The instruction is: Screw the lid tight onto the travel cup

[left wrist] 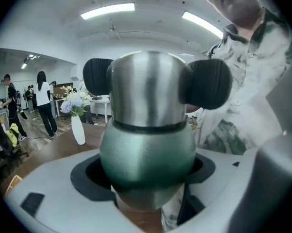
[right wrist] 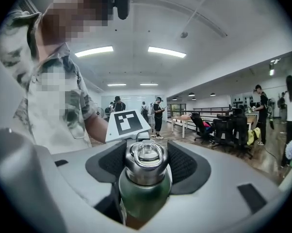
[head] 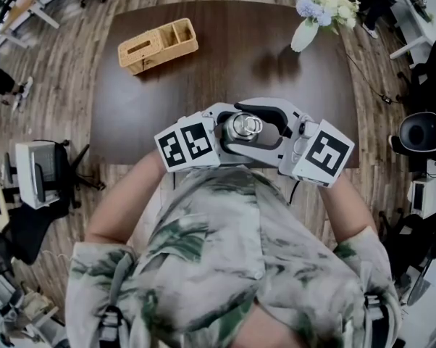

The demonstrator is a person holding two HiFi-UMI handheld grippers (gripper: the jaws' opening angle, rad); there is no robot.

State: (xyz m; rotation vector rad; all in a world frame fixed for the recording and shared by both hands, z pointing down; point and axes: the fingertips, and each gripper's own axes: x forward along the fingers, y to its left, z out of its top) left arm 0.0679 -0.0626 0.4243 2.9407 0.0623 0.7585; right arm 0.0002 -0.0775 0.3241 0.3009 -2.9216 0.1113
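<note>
The left claw (left wrist: 146, 173) is closed on the rounded dark-green metal body of the travel cup (left wrist: 146, 149), its white jaws with black liners pressed against either side. The right claw (right wrist: 147, 165) is clamped on the cup's brushed-steel lid (right wrist: 147, 160), which carries a small metal ring on top. In the left gripper view, the right claw's black pads (left wrist: 209, 84) press the steel lid from both sides, and a dark band runs where the lid meets the green body.

From the head view, the cup (head: 245, 126) is held up between the two claws, close to the person's chest, over the near edge of the dark brown wooden table (head: 225, 49). At the far side of the table, well apart from the cup, lie a light woven compartment box (head: 158, 46) and a white vase of pale flowers (head: 308, 27).
</note>
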